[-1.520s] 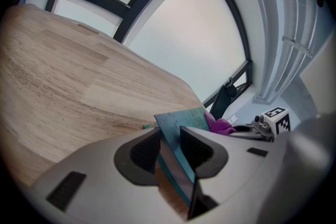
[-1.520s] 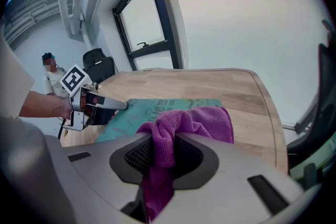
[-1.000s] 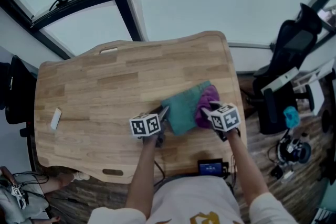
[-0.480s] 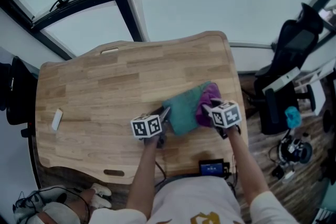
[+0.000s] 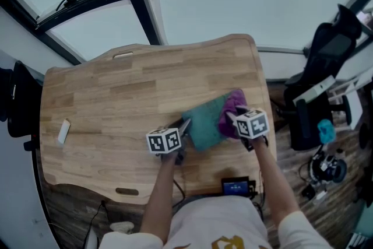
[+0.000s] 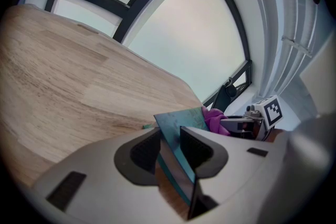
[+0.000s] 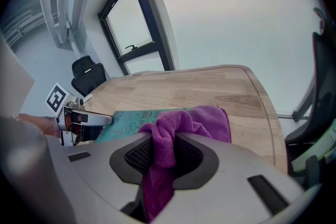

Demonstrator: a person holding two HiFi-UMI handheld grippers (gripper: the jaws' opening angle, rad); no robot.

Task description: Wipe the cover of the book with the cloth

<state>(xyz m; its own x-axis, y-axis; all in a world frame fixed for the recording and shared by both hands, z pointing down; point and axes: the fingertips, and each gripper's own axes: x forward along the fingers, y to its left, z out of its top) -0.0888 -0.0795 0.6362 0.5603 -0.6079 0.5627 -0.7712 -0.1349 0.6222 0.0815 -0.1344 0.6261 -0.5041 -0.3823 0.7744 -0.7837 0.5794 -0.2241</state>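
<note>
A teal book [image 5: 205,119] lies on the wooden table [image 5: 116,102] near its right end. My left gripper [image 5: 183,126] is shut on the book's near left corner; in the left gripper view the cover's edge [image 6: 177,128] stands between the two pads of the left gripper [image 6: 170,138]. A purple cloth [image 5: 232,109] rests on the book's right part. My right gripper [image 5: 229,120] is shut on it, and in the right gripper view the cloth [image 7: 168,139] is bunched between the jaws of the right gripper [image 7: 164,148] and spreads over the book [image 7: 128,117].
A small white object [image 5: 62,132] lies near the table's left edge. A dark device [image 5: 235,186] sits at the near edge by the person's body. A black chair [image 5: 323,70] and floor clutter stand right of the table, another chair [image 5: 16,101] to the left.
The right gripper and the purple cloth have crept slightly farther along the book. The left gripper holds still. A person's feet at the lower left have left the view.
</note>
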